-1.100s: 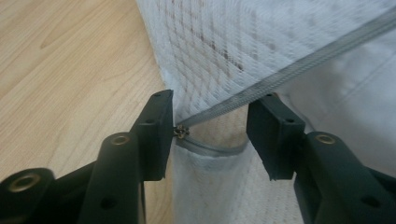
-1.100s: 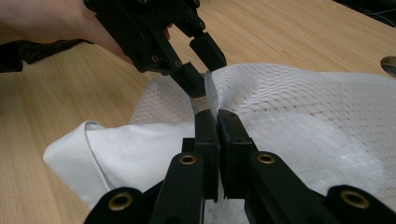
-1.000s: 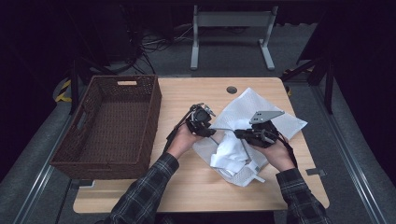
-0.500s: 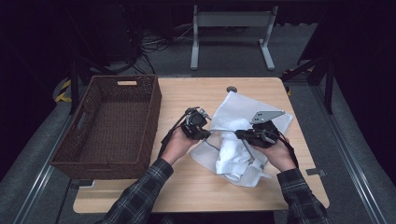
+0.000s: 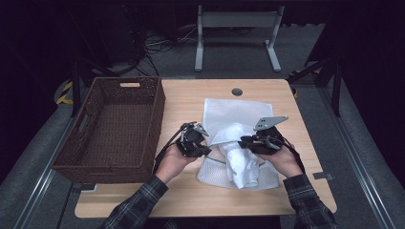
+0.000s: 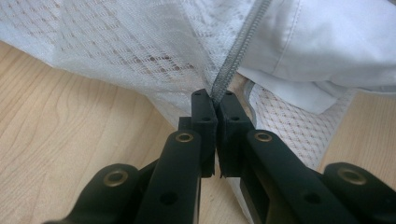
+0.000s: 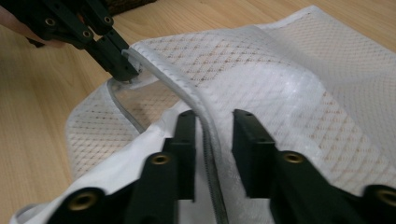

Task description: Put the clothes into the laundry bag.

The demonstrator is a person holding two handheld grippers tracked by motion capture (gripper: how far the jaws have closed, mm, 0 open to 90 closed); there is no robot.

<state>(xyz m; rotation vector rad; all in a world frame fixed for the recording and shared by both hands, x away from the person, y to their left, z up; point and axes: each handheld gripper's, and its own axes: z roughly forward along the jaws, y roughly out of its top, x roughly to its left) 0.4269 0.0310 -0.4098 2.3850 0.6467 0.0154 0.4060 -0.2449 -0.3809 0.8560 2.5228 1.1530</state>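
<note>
My left gripper (image 6: 215, 103) is clamped on the mesh bag's (image 5: 237, 114) zipper edge (image 6: 233, 60). My right gripper (image 7: 213, 122) has just been opening — jaws apart, the edge between them, white cloth (image 5: 242, 164) inside the bag.

The mesh bag (image 5: 237, 117) is thin white net cloth, half transparent, with a grey zipper (image 6: 233, 60) of fine teeth. The white garment (image 5: 242, 167) inside is smooth, matt woven cloth. The table (image 5: 191, 98) is pale wood with smooth grain. The basket (image 5: 114, 126) is dark brown rough wicker.
</note>
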